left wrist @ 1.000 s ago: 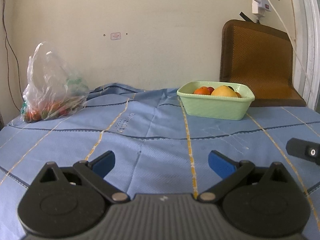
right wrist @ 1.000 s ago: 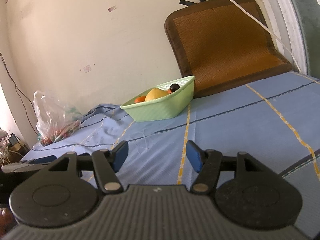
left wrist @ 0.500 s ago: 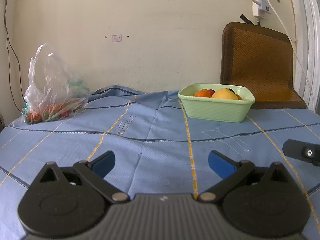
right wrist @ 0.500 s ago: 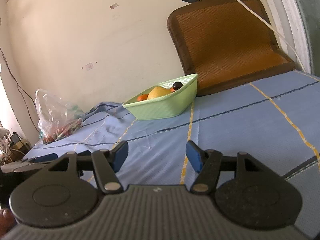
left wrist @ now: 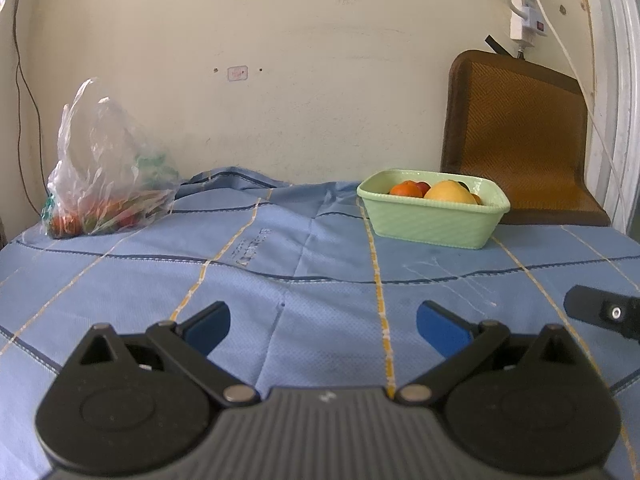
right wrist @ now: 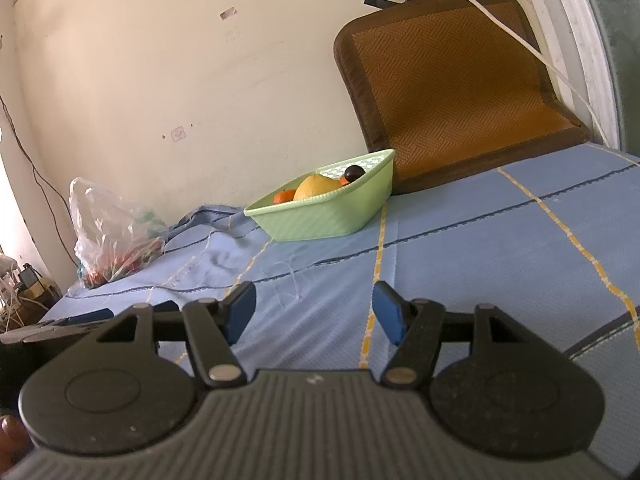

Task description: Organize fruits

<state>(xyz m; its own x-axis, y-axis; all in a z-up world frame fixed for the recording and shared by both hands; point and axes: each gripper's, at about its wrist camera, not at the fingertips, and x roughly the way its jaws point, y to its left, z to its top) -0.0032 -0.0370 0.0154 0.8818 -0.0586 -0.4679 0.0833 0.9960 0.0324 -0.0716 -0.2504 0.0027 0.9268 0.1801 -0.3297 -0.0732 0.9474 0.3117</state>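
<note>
Blue checked cloth (left wrist: 304,264) under my two grippers, cream wall behind | clear plastic bag (left wrist: 100,172) of fruit far left, well apart from green basket (left wrist: 432,216) of fruit ahead-right | I judge left gripper (left wrist: 322,320) nearer the bag | right gripper (right wrist: 314,308) faces basket | both jaws apart, holding nothing

Left wrist view: low over the blue cloth (left wrist: 304,280), level, facing the wall; right wrist view: equally low, tilted, facing obliquely leftward; both share the distant green basket (left wrist: 434,220) (right wrist: 324,220) and plastic bag (left wrist: 104,168) (right wrist: 114,232).
</note>
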